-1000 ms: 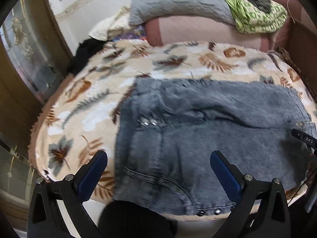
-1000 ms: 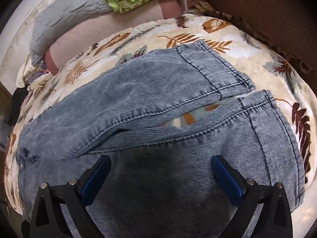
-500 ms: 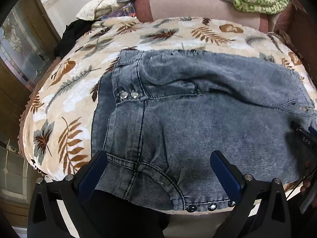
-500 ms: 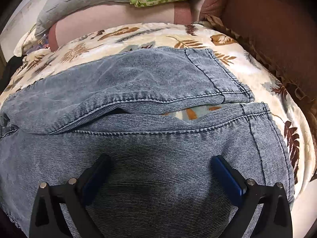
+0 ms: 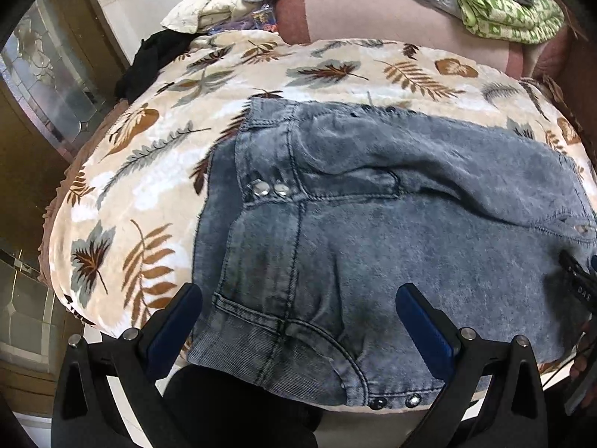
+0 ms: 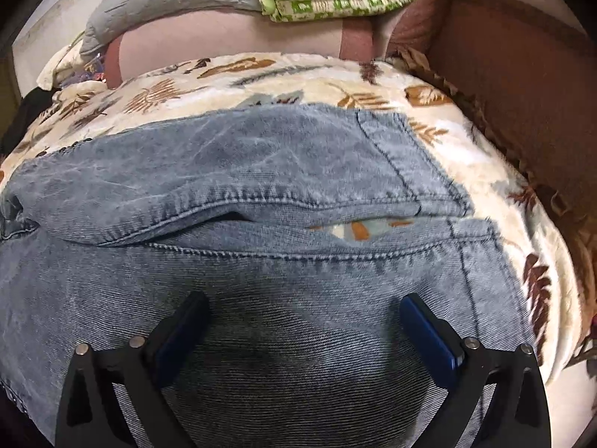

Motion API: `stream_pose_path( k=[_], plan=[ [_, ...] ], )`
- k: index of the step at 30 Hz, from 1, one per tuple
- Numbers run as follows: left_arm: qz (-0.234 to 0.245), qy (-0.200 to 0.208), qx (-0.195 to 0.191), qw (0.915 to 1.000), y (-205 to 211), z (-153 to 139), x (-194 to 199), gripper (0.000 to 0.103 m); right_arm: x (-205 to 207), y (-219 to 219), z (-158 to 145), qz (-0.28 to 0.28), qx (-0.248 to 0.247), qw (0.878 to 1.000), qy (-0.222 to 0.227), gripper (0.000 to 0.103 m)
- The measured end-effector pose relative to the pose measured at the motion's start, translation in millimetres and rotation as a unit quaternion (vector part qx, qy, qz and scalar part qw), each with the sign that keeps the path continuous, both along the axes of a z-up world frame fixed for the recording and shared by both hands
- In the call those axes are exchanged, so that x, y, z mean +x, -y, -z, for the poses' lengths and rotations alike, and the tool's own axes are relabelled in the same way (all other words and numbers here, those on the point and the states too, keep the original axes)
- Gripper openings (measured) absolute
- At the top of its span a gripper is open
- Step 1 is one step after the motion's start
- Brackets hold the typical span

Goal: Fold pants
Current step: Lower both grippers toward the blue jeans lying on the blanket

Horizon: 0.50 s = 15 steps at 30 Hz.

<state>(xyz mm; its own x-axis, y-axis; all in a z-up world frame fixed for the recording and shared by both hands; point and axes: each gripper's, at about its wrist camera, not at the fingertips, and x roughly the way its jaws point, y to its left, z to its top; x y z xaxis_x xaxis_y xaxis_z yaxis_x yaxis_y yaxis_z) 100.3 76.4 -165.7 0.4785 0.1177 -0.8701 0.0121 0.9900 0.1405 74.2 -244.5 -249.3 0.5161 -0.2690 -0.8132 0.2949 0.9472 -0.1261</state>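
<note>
The grey-blue pants [image 5: 373, 224] lay spread across the leaf-print blanket [image 5: 149, 171], filling the centre and right of the frame. Both the left gripper [image 5: 298, 321] and right gripper [image 6: 304, 330] hovered released, jaws wide, grasping nothing.

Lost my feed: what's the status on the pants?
Left gripper open, right gripper open, both empty. Grey-blue denim pants flat on leaf-print blanket, legs side by side, unfolded. Nothing obstructing.

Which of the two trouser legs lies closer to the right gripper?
The near leg, running right under the open right gripper. The far leg lies beyond it, across a seam and a small gap where the leaf-print blanket shows.
</note>
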Motion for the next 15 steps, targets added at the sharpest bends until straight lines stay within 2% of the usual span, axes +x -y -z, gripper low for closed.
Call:
stream_pose_path(
  k=[6, 15],
  plan=[
    [-0.012, 0.006, 0.003, 0.9999, -7, -4, 9, 0.103, -3, -8, -21, -0.009, -0.032, 0.999, 0.035, 0.103],
    [-0.004, 0.012, 0.015, 0.9998, -2, -8, 18, 0.103, -2, -14, -33, -0.021, -0.033, 0.998, 0.051, 0.103]
  ],
)
